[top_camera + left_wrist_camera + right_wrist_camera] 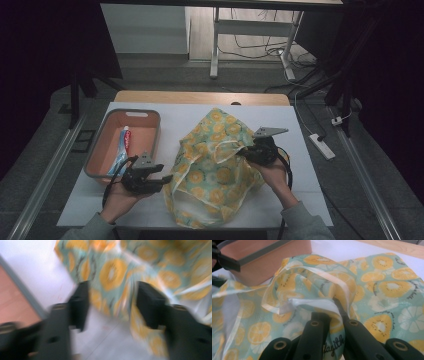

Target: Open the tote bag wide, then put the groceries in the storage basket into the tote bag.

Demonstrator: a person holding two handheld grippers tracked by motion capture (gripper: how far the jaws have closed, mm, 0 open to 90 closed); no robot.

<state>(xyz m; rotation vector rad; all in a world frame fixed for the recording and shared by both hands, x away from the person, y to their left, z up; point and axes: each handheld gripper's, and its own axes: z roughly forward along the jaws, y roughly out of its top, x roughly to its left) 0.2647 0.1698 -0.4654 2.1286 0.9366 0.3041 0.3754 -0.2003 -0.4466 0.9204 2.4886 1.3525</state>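
A thin bag (217,160) printed with yellow citrus slices on pale green lies crumpled in the middle of the white table (280,120). My right gripper (245,154) is at the bag's right side, shut on a fold of its fabric and pale rim. In the right gripper view that fabric (387,290) is bunched between the closed jaws of the right gripper (334,312). My left gripper (167,178) is held at the bag's left edge, pointing at it. Its view is blurred, but the left gripper (112,290) has its jaws apart with nothing held, and the bag (112,272) lies just beyond them.
An orange tray with a grey rim (131,112) stands at the table's left and holds a toothpaste tube (122,147). The tray's wall (269,262) rises behind the bag in the right gripper view. A power strip (322,146) lies on the floor to the right.
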